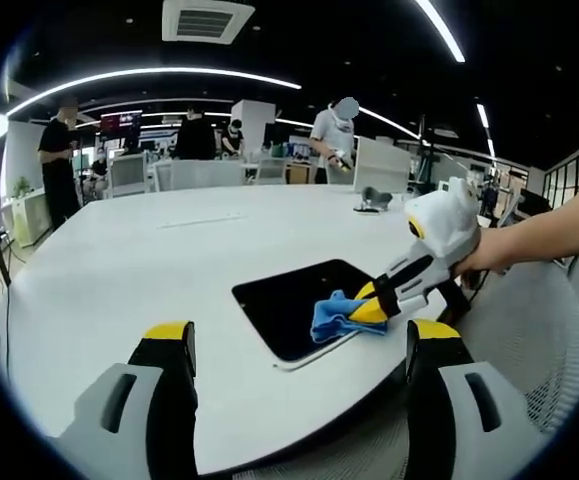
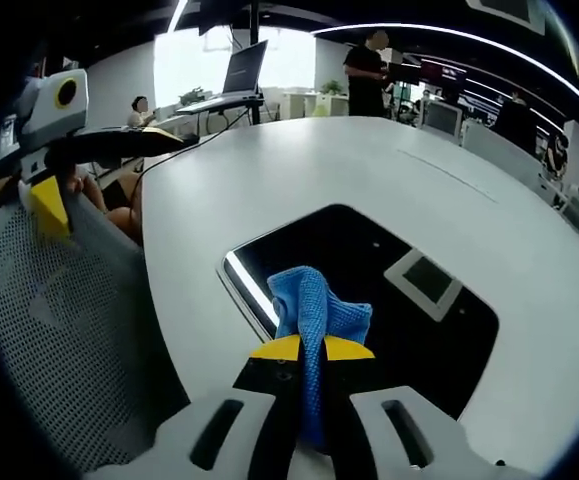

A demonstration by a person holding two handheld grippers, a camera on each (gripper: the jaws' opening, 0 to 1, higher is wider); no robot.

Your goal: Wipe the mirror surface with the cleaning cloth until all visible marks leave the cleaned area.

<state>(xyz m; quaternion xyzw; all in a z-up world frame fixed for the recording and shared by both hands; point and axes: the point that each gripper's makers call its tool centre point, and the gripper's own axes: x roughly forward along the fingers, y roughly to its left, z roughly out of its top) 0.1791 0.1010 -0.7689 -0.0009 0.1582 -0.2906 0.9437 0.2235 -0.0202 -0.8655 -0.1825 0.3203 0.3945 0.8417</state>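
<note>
Right gripper view: my right gripper (image 2: 311, 348) has its jaws pinched tight on the blue cleaning cloth (image 2: 314, 300), a fold of it running down between the yellow tips. The cloth bunches up ahead of the tips and sits on the mirror (image 2: 419, 330) near the mirror's near edge, by the bright reflected strip. I'd call this the wipe step, prob early or mid-pass; I can't make out any marks on the glass at this res, so no call on how much is left.

Mirror itself: dark, flat, rounded corners, lying on the white table (image 2: 389, 170) close to the table edge, reflecting a ceiling vent as a pale square. The cloth looks soft and crumpled, w/ only part of it pressed flat.

In the left gripper view my left gripper (image 1: 299, 345) is wide open, nothing in it, held above the table and well apart from the mirror, near side. From there I see the right gripper w/ the cloth at the mirror's near right corner.

Next move, imo: drag the cloth across the dark surface toward the far side, keeping downward pressure and the grip tight so the cloth doesn't slip out. The mirror could slide since nothing pins it.
</note>
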